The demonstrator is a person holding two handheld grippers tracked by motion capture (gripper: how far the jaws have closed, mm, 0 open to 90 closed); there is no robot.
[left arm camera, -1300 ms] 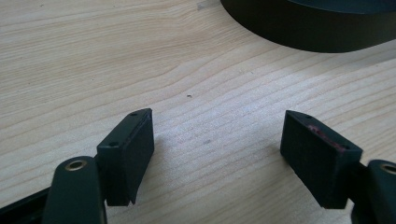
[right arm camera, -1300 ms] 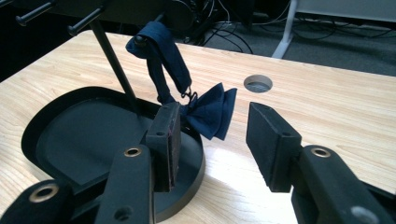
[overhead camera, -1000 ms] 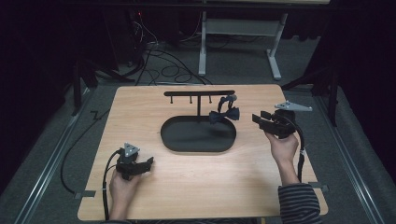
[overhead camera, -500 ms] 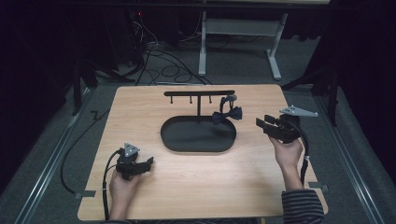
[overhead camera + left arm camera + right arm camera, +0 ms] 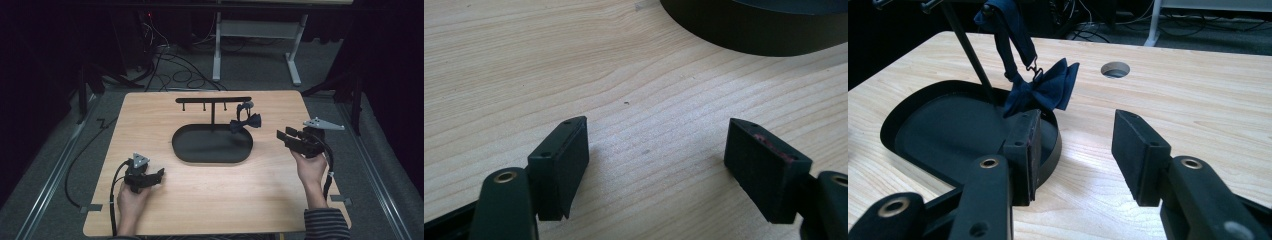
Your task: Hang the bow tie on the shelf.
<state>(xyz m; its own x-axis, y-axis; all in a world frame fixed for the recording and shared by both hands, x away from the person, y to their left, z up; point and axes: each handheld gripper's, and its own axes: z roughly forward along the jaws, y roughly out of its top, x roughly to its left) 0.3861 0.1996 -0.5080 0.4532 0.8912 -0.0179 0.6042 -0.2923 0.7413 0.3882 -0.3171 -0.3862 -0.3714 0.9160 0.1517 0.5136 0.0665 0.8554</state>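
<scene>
A dark blue bow tie (image 5: 245,121) (image 5: 1042,89) hangs by its strap from the right end of a black T-shaped rack (image 5: 213,100) that rises out of a black oval tray (image 5: 212,144) (image 5: 918,135). My right gripper (image 5: 283,136) (image 5: 1075,150) is held to the right of the tray, open and empty, pointing toward the bow tie but apart from it. At the front left, my left gripper (image 5: 157,176) (image 5: 656,167) rests low over the bare wood, open with nothing between its jaws; the tray's rim (image 5: 744,35) lies ahead of it.
The wooden table (image 5: 210,200) has a round cable hole (image 5: 1115,69) beyond the bow tie. Small pegs hang under the rack's bar. Cables and a white desk frame (image 5: 260,35) lie on the floor behind the table.
My right gripper has drawn back to the right and slightly toward the person, away from the bow tie, which stays hanging on the rack. The left gripper has not moved.
</scene>
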